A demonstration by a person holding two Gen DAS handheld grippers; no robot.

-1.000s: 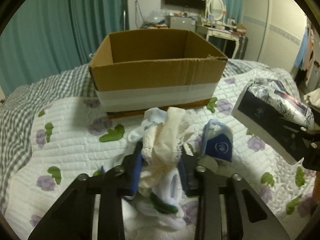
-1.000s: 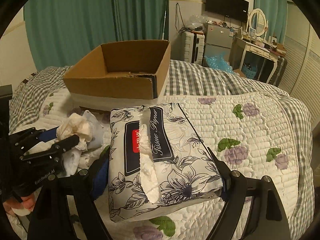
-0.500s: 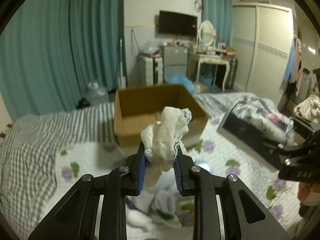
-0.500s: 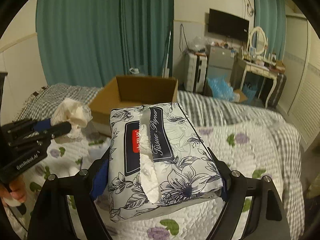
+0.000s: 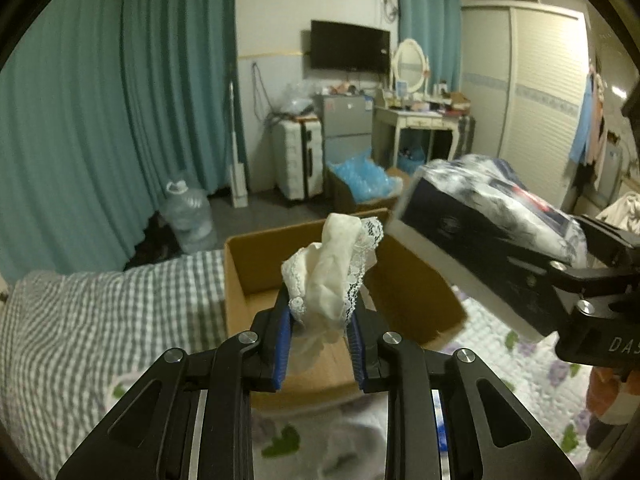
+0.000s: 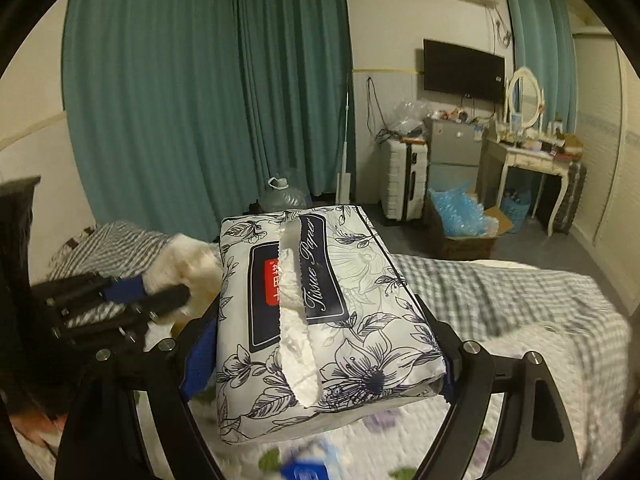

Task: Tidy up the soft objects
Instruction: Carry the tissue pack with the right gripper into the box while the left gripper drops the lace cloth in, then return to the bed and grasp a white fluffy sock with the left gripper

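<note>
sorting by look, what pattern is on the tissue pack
White with dark navy line-drawn flowers and a navy and red label; the tissue pack shows best in the right wrist view.

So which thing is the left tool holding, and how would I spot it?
Find the open cardboard box on the checked bedspread. Just in front of it, held up between the blue-padded jaws of the left gripper, is a crumpled cream cloth with lace trim. Unlike the floral tissue pack to its right, it is plain, limp and lace-edged.
</note>
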